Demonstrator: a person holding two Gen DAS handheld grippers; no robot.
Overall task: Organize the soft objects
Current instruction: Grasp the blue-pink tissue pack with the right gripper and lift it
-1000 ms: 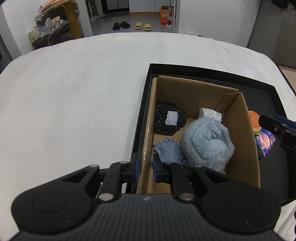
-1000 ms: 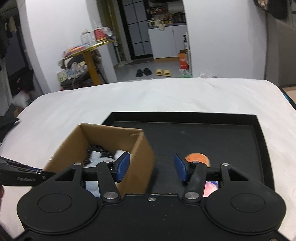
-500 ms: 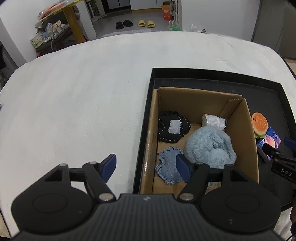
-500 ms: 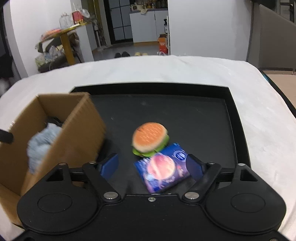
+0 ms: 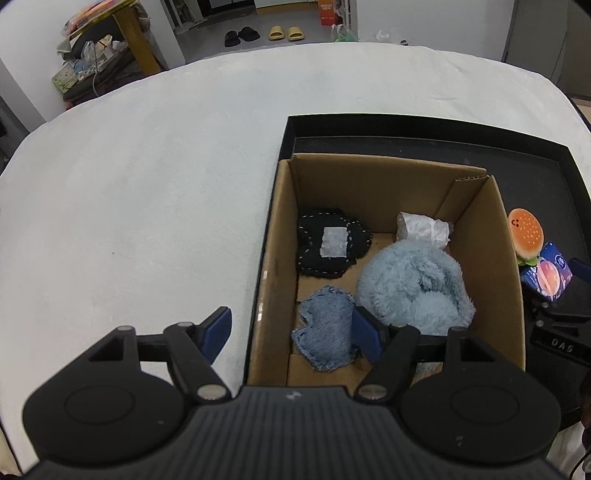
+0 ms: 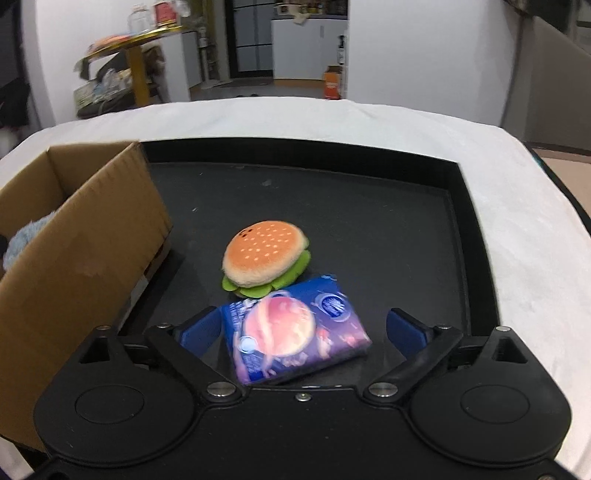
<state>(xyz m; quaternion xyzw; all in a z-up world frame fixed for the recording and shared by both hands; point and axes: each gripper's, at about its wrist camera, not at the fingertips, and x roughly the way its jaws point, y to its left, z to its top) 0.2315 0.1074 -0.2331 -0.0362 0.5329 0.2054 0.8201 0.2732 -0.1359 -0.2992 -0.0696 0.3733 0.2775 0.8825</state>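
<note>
A cardboard box [image 5: 369,166] stands in the left part of a black tray [image 5: 424,127]. In it lie a blue fluffy plush [image 5: 413,284], a denim patch [image 5: 325,332], a black stitched patch [image 5: 325,247] and a white tissue packet [image 5: 421,227]. My left gripper [image 5: 291,321] is open astride the box's left wall, touching nothing. On the tray floor [image 6: 369,221] beside the box [image 6: 85,236] sit a burger plush [image 6: 264,258] and a blue planet-print pack [image 6: 291,332]. My right gripper [image 6: 303,328] hangs low over the pack; its jaws are opening, with the pack between them and the pads clear of it.
The tray rests on a wide white cloth surface [image 5: 147,184] that stretches left and back. The tray's right rim [image 6: 476,236] runs close to my right finger. Beyond the surface are a yellow side table [image 5: 122,33] and slippers [image 5: 266,33] on the floor.
My left gripper let go of the box's left wall and opened. My right gripper dropped toward the burger and the pack, and its jaws spread wider around the pack.
</note>
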